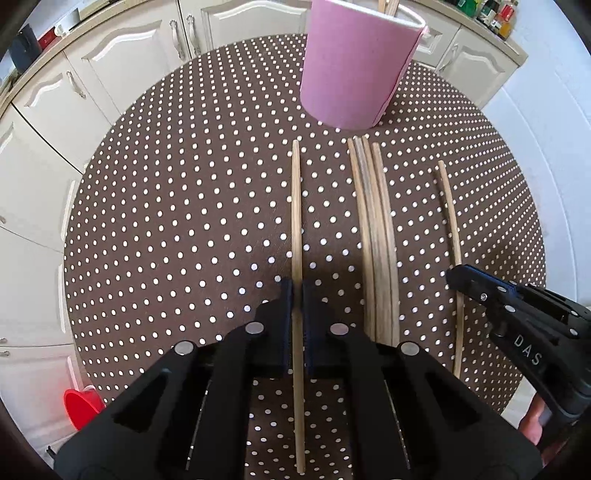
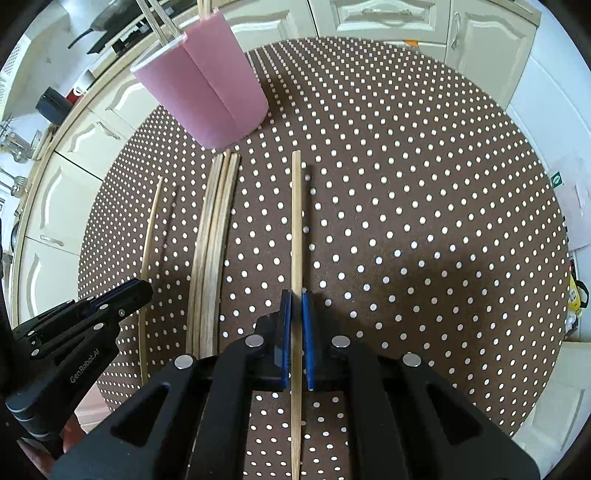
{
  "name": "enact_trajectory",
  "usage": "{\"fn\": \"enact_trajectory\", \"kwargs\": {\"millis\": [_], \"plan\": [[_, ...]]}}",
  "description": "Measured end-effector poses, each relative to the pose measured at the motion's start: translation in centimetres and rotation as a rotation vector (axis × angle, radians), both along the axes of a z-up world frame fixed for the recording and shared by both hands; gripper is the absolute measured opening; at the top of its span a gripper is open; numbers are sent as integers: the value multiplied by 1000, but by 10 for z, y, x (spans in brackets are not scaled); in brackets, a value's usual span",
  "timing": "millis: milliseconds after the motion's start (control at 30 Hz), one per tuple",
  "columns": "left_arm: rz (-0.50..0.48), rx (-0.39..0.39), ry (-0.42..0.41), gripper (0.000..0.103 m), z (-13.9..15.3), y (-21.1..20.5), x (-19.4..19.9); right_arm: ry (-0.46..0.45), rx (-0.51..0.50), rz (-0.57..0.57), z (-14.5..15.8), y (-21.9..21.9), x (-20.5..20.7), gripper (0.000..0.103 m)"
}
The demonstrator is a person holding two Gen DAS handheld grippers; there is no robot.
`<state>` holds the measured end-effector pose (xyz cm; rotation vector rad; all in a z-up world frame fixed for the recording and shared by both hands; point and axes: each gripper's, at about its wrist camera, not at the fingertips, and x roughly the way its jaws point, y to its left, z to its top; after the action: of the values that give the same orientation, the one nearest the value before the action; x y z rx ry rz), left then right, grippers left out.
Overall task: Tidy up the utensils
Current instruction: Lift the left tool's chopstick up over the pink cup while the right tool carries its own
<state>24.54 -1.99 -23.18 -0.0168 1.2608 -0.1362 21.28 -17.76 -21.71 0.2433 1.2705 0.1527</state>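
Note:
A pink cup (image 1: 354, 66) stands at the far side of the round polka-dot table (image 1: 184, 221), with sticks poking out of it (image 2: 162, 22). My left gripper (image 1: 296, 291) is shut on a single wooden chopstick (image 1: 296, 206), the leftmost one. A bundle of several chopsticks (image 1: 376, 236) lies in the middle. My right gripper (image 2: 296, 299) is shut on another single chopstick (image 2: 296, 221), the rightmost one (image 1: 452, 221). In the right wrist view the pink cup (image 2: 207, 85), the bundle (image 2: 212, 236) and the left gripper (image 2: 144, 286) with its chopstick (image 2: 150, 236) show at left.
White kitchen cabinets (image 1: 122, 62) ring the table behind and at left. A red bowl (image 1: 83, 404) sits low beyond the table's left edge. Bottles (image 1: 495, 14) stand on the counter at far right. Papers (image 2: 572, 206) lie off the table's right side.

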Motion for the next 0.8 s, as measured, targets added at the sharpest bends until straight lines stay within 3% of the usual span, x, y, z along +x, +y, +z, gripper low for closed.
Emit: {"fn": "enact_trajectory", "kwargs": {"millis": [300, 800], "plan": [[44, -38, -98, 6, 46, 25, -3, -94, 40, 2, 32, 0, -4, 5], [99, -80, -273, 6, 114, 27, -11, -312, 83, -38, 98, -13, 1, 5]]}}
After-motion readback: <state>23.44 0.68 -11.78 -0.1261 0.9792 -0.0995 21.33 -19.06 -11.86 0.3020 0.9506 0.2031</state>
